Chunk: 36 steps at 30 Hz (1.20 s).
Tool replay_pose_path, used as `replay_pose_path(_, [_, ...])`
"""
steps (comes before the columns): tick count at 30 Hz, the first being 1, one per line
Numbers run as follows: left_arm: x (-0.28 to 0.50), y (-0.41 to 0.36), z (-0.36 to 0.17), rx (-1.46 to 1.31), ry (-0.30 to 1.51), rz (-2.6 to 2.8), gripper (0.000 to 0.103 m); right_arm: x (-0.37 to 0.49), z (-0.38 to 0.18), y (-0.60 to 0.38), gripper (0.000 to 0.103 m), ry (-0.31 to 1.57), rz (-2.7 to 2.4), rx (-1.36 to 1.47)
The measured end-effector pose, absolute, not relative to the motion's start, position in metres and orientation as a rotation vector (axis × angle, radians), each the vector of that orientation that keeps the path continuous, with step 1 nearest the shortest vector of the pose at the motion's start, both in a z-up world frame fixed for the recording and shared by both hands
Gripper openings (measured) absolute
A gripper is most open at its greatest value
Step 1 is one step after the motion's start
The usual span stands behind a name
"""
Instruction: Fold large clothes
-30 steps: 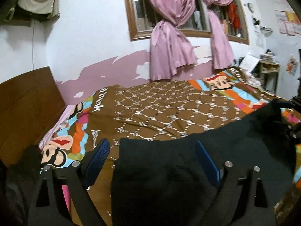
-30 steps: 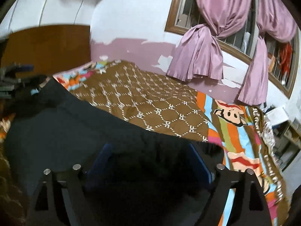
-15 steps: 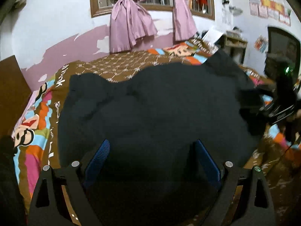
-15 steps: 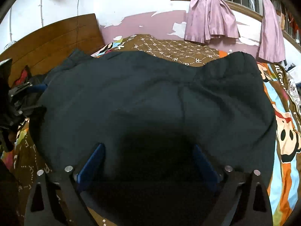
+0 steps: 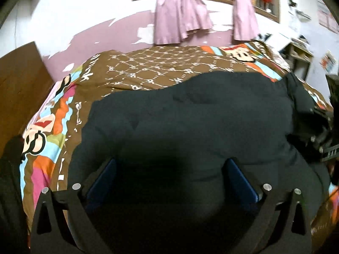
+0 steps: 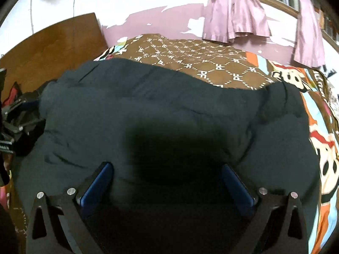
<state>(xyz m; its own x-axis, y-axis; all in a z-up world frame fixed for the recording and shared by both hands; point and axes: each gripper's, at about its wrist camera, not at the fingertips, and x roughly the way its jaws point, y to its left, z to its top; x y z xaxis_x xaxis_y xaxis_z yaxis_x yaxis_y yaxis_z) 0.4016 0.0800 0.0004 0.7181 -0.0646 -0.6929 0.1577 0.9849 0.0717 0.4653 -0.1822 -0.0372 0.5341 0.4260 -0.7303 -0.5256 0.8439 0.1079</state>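
A large dark garment (image 5: 190,122) lies spread over the bed and fills the middle of both views (image 6: 161,110). My left gripper (image 5: 171,175) sits at its near edge, blue fingers (image 5: 101,177) wide apart with cloth bunched between them. My right gripper (image 6: 167,177) stands the same way, blue fingers (image 6: 237,186) apart over the cloth. Each gripper shows at the other view's edge: the right one (image 5: 322,135) at the garment's right side, the left one (image 6: 19,116) at its left side. The fingertips are hidden by fabric.
The bed has a brown patterned cover (image 5: 161,67) with cartoon-print borders (image 6: 322,139). A wooden headboard (image 6: 53,44) stands at the left. Pink curtains (image 5: 182,14) hang at the window on the far wall. A shelf with clutter (image 5: 300,50) stands at the far right.
The garment has come down from being held up and stretched to lying spread on the bed. Both grippers have lowered and tilted toward the bed with it.
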Motion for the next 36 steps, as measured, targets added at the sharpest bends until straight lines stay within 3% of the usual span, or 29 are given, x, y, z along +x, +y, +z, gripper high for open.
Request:
replay_pose_path(12, [0.454,0.089,-0.003,0.151,0.770,-0.014,0.102,0.520,-0.041,-0.178,0.103,0.880,0.490,-0.103])
replay_pose_path(16, [0.475,0.103,-0.013,0.072,0.851,-0.042,0.102,0.534,-0.049,-0.171,0.103,0.913,0.493,-0.140])
replay_pose_path(36, [0.476,0.106,-0.028,-0.018,0.852,-0.096,0.102,0.536,-0.070,-0.178,0.103,0.974,0.533,-0.074])
